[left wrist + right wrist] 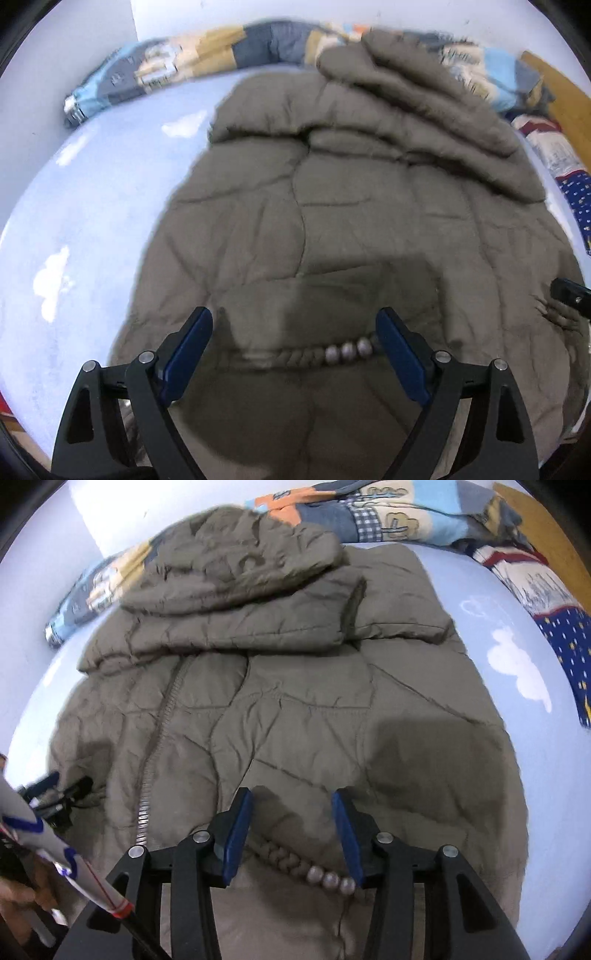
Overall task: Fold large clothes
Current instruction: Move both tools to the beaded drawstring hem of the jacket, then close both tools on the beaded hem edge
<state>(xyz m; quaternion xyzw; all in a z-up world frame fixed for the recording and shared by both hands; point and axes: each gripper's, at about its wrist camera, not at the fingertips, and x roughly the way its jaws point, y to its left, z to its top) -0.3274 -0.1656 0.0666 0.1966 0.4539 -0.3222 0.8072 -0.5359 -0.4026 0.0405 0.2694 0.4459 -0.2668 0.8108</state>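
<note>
Jacket (332, 229), a bulky olive puffer, lies spread on the pale blue bedsheet (85, 206), sleeves folded across its chest. Left gripper (294, 345) hangs wide open and empty above the hem; right gripper (291, 834) is half open, seemingly gripping nothing. Springy padding may unfold if pinched shallowly.

Jacket (288, 701) spread on bed sheet (517, 738), patterned quilt (388, 513) behind it
</note>
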